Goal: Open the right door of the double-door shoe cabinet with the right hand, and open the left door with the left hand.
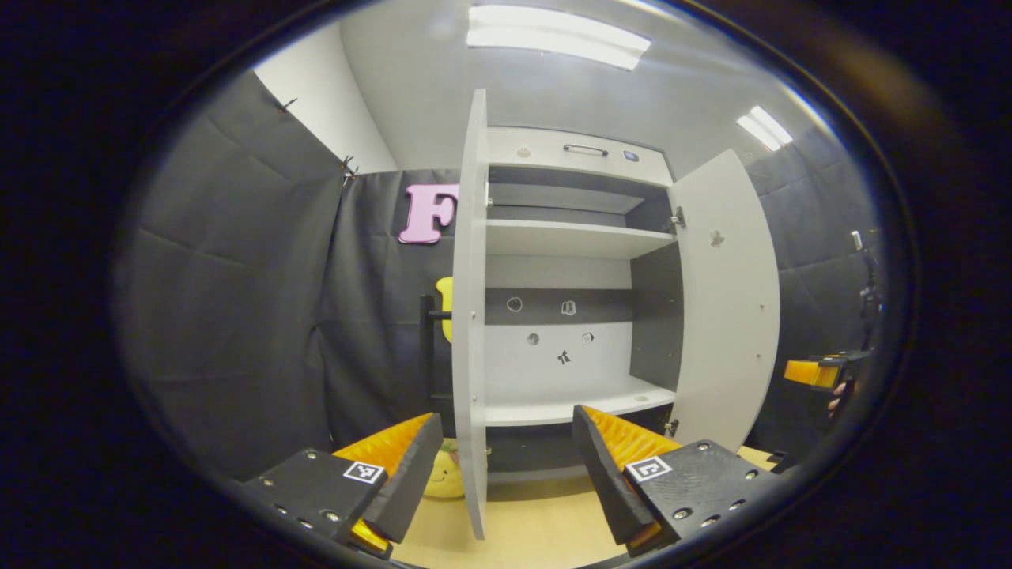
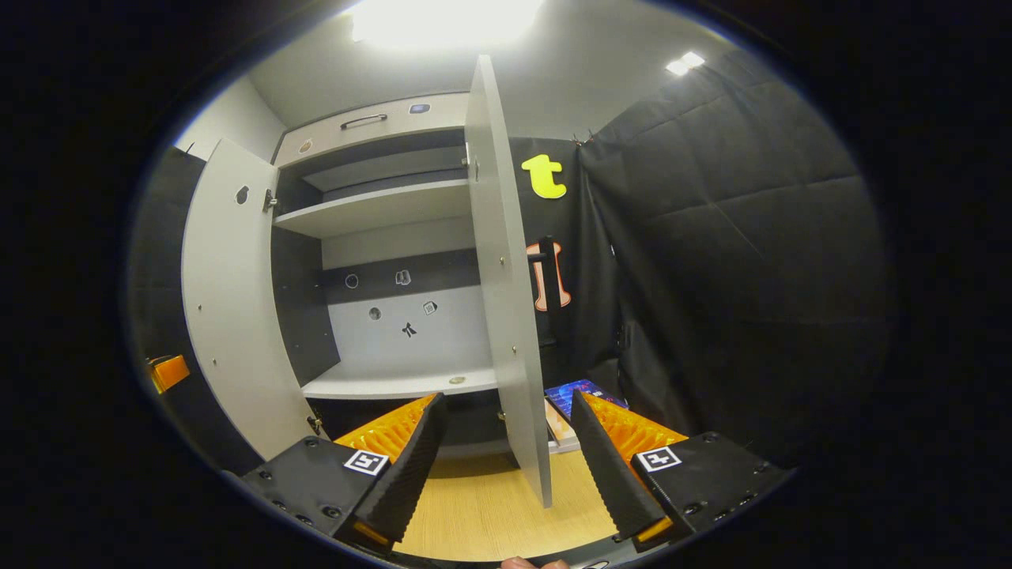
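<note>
The white shoe cabinet (image 1: 569, 150) stands straight ahead with both doors swung wide. In the left gripper view its left door (image 1: 470, 300) is edge-on, and the door's lower edge sits between the spread fingers of my left gripper (image 1: 506, 478) without either finger pressing on it. The right door (image 1: 723, 300) hangs open farther right. In the right gripper view the right door (image 2: 506, 276) is edge-on between the parted fingers of my right gripper (image 2: 506, 466), untouched. The left door (image 2: 229, 300) is open at the left.
Two white shelves (image 1: 569, 237) and a dark back panel show inside the cabinet. A yellow plush toy (image 1: 444, 474) lies on the wooden floor (image 1: 522, 529) behind the left door. A flat colourful box (image 2: 581, 393) lies past the right door. Black cloth walls close both sides.
</note>
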`<state>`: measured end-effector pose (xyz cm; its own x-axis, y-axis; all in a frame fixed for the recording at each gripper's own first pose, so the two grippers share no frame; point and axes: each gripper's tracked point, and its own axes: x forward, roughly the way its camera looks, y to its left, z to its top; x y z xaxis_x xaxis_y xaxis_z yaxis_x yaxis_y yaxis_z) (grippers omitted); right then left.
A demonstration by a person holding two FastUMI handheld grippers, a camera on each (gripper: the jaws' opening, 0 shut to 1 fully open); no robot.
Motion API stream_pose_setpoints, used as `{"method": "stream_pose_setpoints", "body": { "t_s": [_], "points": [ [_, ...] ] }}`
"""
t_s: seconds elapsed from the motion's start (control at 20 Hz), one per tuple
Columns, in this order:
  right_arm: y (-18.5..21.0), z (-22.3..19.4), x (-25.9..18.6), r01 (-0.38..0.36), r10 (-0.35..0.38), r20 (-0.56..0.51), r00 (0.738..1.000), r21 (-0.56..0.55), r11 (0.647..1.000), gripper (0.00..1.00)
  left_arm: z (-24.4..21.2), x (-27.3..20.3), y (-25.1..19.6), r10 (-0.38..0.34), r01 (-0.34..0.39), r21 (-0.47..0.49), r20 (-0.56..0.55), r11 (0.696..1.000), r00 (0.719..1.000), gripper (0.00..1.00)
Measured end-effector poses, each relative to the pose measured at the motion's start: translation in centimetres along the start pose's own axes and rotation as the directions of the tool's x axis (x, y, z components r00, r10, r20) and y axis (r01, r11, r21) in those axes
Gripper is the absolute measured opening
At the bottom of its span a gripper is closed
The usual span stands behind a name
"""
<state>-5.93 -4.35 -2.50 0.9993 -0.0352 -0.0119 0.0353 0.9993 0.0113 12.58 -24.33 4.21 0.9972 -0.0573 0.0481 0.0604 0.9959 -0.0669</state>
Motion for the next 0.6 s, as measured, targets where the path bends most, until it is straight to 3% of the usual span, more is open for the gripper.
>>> {"method": "stream_pose_setpoints", "body": {
  "t_s": [0.6],
  "points": [
    [0.65, -1.01, 0.28, -0.046, 0.047, -0.034, 0.998, 0.019, 0.999, 0.98, 0.22, -0.22, -0.46, -0.002, 0.002, 0.031, 0.002, 1.000, 1.000, 0.94]
  ]
}}
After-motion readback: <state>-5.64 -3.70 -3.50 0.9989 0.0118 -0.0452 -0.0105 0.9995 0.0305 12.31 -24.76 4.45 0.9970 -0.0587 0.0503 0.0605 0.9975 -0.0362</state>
